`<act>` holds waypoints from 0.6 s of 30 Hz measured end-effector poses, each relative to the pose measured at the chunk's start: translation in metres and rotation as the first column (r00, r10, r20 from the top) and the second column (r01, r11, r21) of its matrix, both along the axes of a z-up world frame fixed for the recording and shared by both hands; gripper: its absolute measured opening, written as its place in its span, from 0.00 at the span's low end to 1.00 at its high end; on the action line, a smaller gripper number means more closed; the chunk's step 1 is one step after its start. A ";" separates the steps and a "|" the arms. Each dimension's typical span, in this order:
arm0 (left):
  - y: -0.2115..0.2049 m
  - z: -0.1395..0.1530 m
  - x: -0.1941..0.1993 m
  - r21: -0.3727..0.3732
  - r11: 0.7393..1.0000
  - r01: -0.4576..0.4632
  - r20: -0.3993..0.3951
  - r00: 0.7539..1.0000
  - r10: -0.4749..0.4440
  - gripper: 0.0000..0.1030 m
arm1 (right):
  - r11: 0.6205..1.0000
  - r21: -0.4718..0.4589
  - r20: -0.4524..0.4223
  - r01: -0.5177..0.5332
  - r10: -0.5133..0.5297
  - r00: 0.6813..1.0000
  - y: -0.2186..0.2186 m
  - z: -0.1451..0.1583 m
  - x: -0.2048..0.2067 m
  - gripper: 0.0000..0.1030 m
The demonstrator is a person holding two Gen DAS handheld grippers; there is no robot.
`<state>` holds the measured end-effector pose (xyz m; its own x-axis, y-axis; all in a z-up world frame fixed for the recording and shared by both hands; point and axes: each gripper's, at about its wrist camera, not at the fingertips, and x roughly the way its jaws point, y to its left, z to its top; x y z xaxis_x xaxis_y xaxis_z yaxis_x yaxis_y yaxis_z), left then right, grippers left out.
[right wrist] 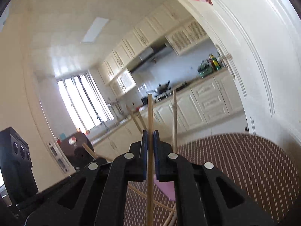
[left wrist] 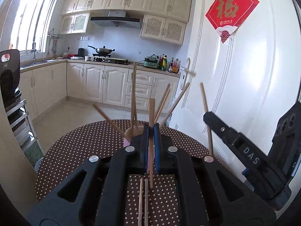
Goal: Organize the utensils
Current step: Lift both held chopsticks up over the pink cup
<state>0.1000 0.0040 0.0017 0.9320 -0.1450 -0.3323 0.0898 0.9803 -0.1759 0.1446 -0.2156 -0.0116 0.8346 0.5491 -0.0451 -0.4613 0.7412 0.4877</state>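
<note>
- Left wrist view: the left gripper point(left wrist: 151, 130) is clamped on a single chopstick point(left wrist: 151, 113), which stands nearly upright between the blue pads, its upper end above the gripper and its lower end hanging below toward the desk point(left wrist: 79, 143). Holding it upright probably suits dropping it end-first into a holder.
- Just beyond the gripper sits a round wooden holder point(left wrist: 129, 132) with several chopsticks point(left wrist: 134, 94) already leaning out of it in different directions; that appears to be where the utensils are being gathered.
- Below the gripper, two loose chopsticks point(left wrist: 143, 201) lie side by side on the dotted cloth, not yet collected.
- To the right of it, the right gripper point(left wrist: 207, 115) shows from the side, closed on its own chopstick point(left wrist: 206, 116), which also stands close to upright.
- Right wrist view: the right gripper point(right wrist: 150, 137) is closed tight on a chopstick point(right wrist: 150, 150) that runs straight up through the pads. It points about level, so the stick crosses the pads at right angles, a firm way to pinch a thin rod.
- Under the gripper, a pink thing point(right wrist: 166, 188) and more loose chopsticks point(right wrist: 143, 194) lie on the desk point(right wrist: 244, 169); what the pink thing is cannot be told.
- To the left of it, the black body of the left gripper point(right wrist: 15, 162) is seen; its pads are hidden here.
</note>
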 end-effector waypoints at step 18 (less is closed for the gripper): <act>0.002 0.021 0.010 -0.003 1.000 -0.008 0.067 0.998 0.008 0.05 | 0.998 0.054 0.072 0.021 -0.025 0.997 -0.003 0.017 0.016 0.05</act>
